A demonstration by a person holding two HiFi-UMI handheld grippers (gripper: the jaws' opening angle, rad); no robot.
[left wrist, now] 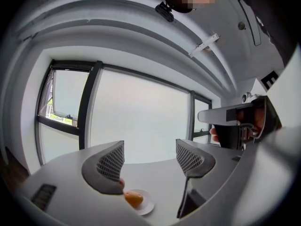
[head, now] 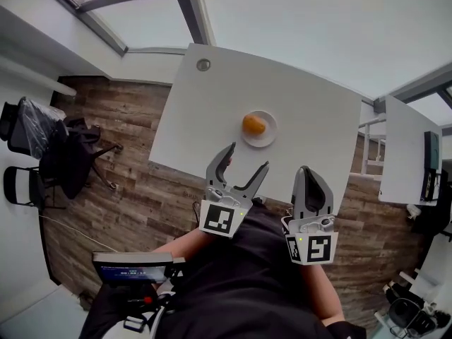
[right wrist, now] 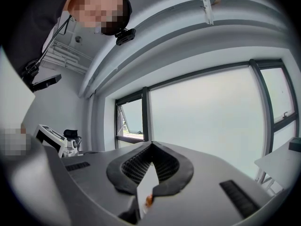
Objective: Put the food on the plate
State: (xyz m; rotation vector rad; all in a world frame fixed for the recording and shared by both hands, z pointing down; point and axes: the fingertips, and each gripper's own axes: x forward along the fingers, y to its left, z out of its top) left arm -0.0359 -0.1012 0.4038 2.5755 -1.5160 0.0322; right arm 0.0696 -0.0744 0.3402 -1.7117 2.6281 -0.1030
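Observation:
An orange piece of food lies on a small white plate near the front middle of the white table. My left gripper hovers open over the table's near edge, short of the plate, with nothing between its fingers. The left gripper view shows the food and the plate low down, beyond the spread left gripper. My right gripper is shut on nothing, at the table's near edge to the right of the plate. In its own view the right gripper shows only a sliver of table and food.
A round cable grommet sits at the table's far left corner. Black office chairs stand on the wood floor to the left. A second white table is at the right. A dark device with a screen is at my lower left.

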